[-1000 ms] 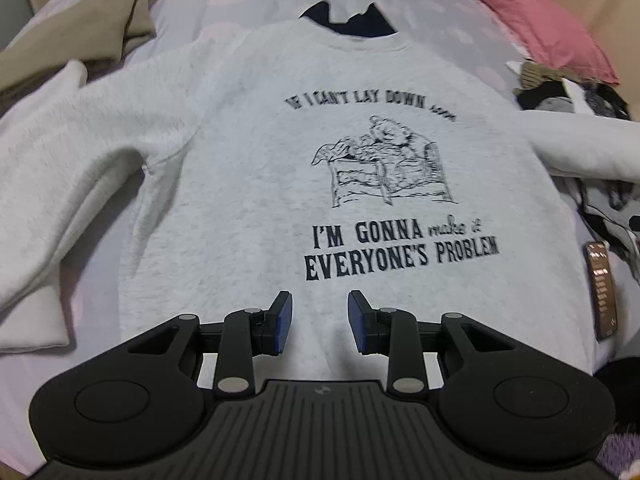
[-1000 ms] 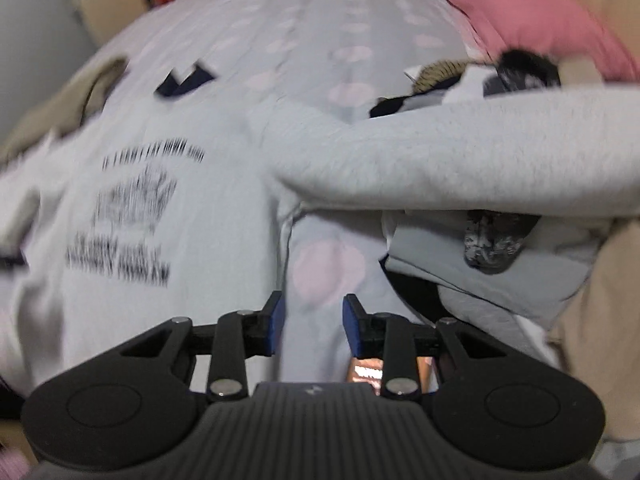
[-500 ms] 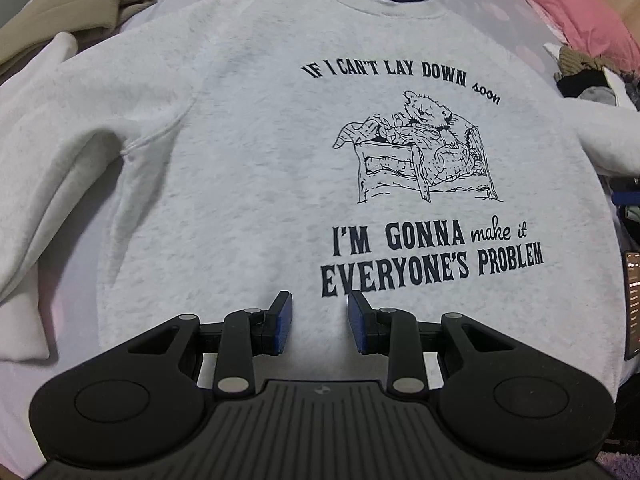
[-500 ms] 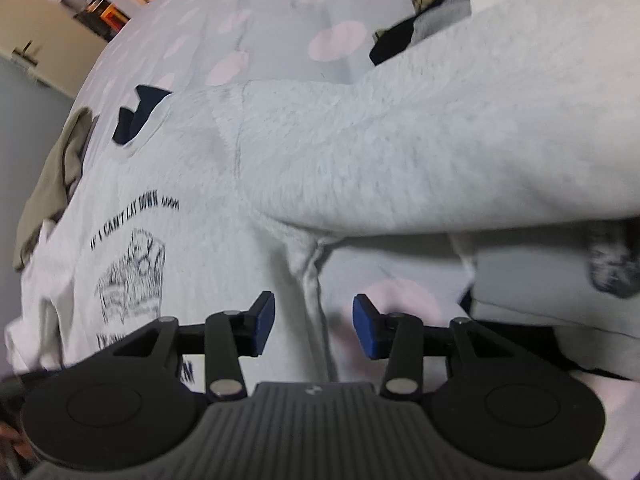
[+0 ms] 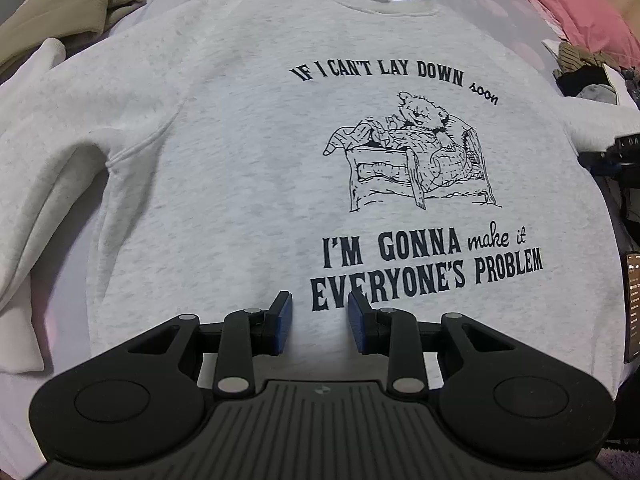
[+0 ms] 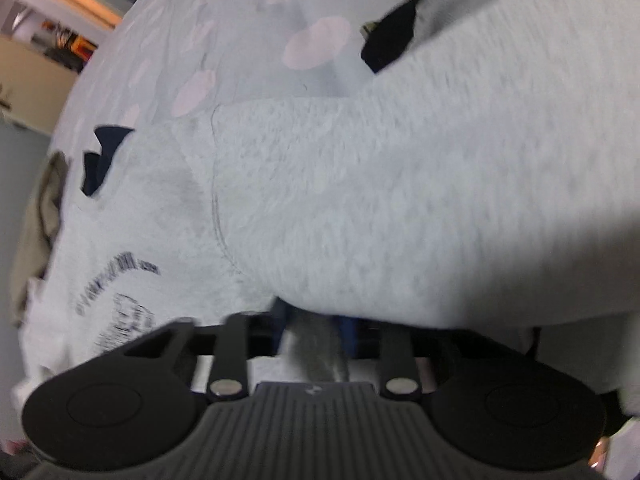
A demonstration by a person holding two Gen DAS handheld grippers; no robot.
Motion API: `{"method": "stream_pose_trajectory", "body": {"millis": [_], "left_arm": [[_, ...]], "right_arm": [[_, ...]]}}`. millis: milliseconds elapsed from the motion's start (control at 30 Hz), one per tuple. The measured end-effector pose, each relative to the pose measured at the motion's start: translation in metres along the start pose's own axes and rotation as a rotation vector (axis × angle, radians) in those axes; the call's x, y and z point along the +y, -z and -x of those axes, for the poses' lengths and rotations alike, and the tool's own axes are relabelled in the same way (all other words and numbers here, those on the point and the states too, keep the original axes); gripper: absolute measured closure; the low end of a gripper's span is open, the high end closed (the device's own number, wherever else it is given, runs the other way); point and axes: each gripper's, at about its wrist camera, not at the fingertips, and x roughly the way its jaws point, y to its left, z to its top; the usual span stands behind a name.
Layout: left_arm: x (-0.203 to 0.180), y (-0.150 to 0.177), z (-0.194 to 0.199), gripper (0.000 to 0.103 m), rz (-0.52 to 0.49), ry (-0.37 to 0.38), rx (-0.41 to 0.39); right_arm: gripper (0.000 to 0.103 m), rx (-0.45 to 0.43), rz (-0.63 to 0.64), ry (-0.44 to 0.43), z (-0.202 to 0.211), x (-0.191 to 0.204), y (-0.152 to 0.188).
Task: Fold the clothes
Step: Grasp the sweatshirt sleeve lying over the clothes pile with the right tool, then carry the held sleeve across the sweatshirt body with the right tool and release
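A grey sweatshirt [image 5: 248, 168] is being laid flat, print side up, across a pale spotted bedspread [image 6: 224, 40], filling the middle of the left wrist view, presumably so that its sleeves can be folded in over the body. The left gripper [image 5: 320, 322] is being held over the lower centre of the sweatshirt, just below the printed lettering; its 2 blue pads are standing apart with only flat fabric seen between them, so nothing is being gripped there. In the right wrist view the right gripper [image 6: 314, 334] is being pressed in under the right sleeve [image 6: 440, 200], which is stretching across the middle and right of the frame. Its jaws have just been closing, and a ridge of grey fabric is being pinched between them near the underarm, probably so the sleeve can be carried inward. The frame is blurred, so the exact hold is being judged. A tan garment [image 5: 80, 4] is lying at the upper left and a pink pillow [image 5: 580, 4] at the upper right, both clear of the fold.
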Motion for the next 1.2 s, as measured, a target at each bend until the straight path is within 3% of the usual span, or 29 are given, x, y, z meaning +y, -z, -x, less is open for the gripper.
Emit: {"method": "stream_pose_trajectory", "body": {"millis": [33,100,233,333,467,633,800,967,1200], "left_arm": [[0.0,0.0,0.0,0.075,0.001,-0.003,-0.002],[0.0,0.0,0.002,0.075,-0.005,-0.008,-0.006],[-0.002,-0.001,0.005,0.075,-0.033,-0.027,-0.023],[-0.002,0.0,0.007,0.075,-0.04,-0.039,-0.032],[-0.006,0.002,0.009,0.075,-0.049,-0.057,-0.044],[-0.008,0.003,0.012,0.074,-0.05,-0.08,-0.068],[-0.005,0.003,0.013,0.074,-0.026,-0.132,-0.101],[0.0,0.005,0.022,0.074,0.026,-0.138,-0.136],[0.003,0.011,0.03,0.074,0.067,-0.142,-0.153]], "right_arm": [[0.092,-0.005,0.021,0.019,0.001,0.002,0.0],[0.093,-0.012,0.067,0.057,0.005,0.004,0.002],[0.094,0.002,0.203,0.138,0.002,0.007,0.006],[0.092,0.028,0.212,0.147,0.003,0.007,0.007],[0.078,0.002,0.215,0.155,0.026,0.007,0.009],[0.066,-0.107,0.185,0.078,0.078,-0.009,0.019],[0.062,-0.237,0.111,0.094,0.134,-0.048,0.03],[0.06,-0.393,-0.056,0.127,0.189,-0.104,0.038],[0.043,-0.632,-0.274,0.125,0.259,-0.171,0.046]]}}
